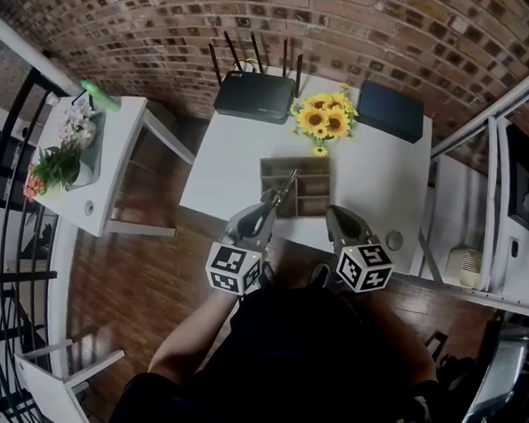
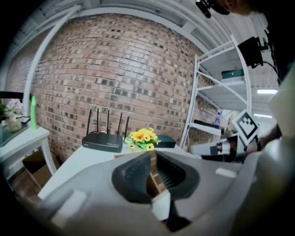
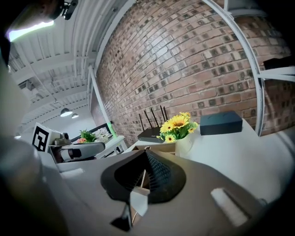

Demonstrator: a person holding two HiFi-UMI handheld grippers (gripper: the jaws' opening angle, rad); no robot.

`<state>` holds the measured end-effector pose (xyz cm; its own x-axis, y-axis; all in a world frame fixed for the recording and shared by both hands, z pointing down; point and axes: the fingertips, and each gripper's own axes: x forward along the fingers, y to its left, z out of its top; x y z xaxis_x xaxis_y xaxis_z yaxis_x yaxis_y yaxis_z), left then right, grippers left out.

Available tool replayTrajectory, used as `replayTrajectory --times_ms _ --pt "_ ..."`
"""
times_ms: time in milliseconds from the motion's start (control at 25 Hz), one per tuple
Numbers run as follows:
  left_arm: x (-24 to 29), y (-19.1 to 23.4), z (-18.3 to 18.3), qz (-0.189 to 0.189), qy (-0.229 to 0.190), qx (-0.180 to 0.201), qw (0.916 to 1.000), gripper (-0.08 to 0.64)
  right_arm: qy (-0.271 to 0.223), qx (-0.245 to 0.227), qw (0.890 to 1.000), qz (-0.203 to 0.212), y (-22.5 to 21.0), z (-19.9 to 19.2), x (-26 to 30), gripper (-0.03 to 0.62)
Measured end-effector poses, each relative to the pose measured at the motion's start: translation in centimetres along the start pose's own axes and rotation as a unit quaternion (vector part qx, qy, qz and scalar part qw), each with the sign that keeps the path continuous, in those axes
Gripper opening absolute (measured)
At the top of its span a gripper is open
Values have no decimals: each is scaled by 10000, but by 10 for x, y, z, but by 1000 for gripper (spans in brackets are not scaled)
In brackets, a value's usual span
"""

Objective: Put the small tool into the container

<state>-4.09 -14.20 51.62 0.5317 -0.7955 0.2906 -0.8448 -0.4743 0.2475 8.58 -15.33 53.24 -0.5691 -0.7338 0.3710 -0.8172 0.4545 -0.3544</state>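
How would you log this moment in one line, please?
left gripper: fingers narrowly apart, empty | right gripper: fingers together, empty | small tool: lying aslant in wooden container

Counter [image 1: 231,173]: white
Container [image 1: 314,167]: light brown
Router [image 1: 254,96]: black
Sunflowers [image 1: 324,119]: yellow
Box [image 1: 390,111], far right: dark, perhaps navy
Wall [image 1: 169,21]: red-brown brick

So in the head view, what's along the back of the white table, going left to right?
black router → sunflowers → dark box
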Motion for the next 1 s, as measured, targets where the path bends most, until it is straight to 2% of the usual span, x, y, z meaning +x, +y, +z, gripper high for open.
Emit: replayTrajectory --times_ms 40,160,240,440,640,1000 --pt "-4 -3 7 -23 -105 -113 9999 3 -57 -58 10000 7 2 5 -2 11" --pt "-15 -15 26 -194 -342 -435 9983 3 -257 -157 9995 72 10 23 -11 11" --pt "-21 -24 35 -309 -436 -510 9973 3 -430 -182 9988 138 17 35 -16 11" --pt "-28 -32 44 -421 -496 -563 9963 3 -921 -431 9943 326 35 63 -27 11" --pt "-30 -35 49 -463 -539 -552 9959 3 -990 -944 9892 524 51 65 -30 11" --pt "-28 -34 42 -432 -454 -521 9967 3 -1006 -859 9890 655 56 64 -31 11"
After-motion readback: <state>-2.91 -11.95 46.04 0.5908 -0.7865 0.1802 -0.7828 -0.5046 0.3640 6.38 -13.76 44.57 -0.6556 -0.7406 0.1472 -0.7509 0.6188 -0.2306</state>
